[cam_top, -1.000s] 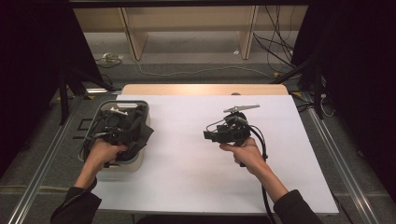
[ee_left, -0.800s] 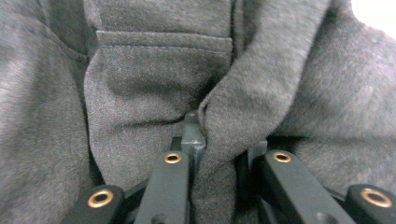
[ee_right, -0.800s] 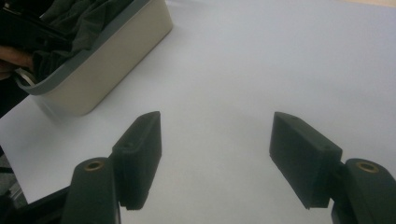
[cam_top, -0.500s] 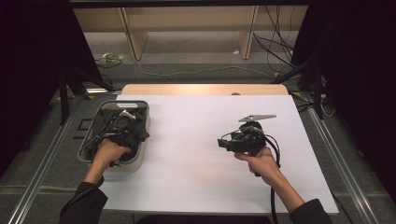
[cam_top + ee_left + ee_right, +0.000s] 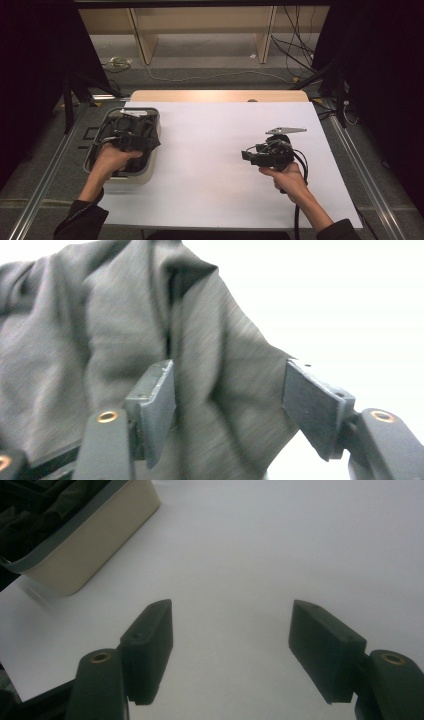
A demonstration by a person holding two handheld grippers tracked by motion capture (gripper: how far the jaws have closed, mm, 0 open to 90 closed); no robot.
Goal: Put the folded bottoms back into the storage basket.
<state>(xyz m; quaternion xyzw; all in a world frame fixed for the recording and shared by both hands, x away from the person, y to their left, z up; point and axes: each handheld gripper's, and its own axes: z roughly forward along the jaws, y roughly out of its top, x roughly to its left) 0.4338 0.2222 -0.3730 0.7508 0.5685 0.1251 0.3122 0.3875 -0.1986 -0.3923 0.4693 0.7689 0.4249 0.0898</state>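
A dark grey cloth (image 5: 100,355) lies bunched in a cream bin (image 5: 150,172) at the near left of the white tabletop (image 5: 210,165), one fold draped over the bin's right rim. The left gripper (image 5: 227,405) sits over the bin with its fingers (image 5: 155,400) apart and the cloth lying between and behind them, not yet pinched. The step in hand looks to be taking hold of the cloth, so a good grasp would push the fingers down around a thick ridge of fabric, rather than a loose edge, before closing, and then lift straight up so the cloth clears the rim without dragging the bin. The right gripper (image 5: 250,156) waits well apart on the right, above bare tabletop, its fingers (image 5: 150,645) also apart and holding nothing; it could steady the bin if it shifts. From above, the left hand (image 5: 112,157) and gripper cover most of the bin, so how much cloth lies inside, and whether anything lies under it, cannot be told. The left gripper view is slightly blurred and cuts the cloth off at its edges.
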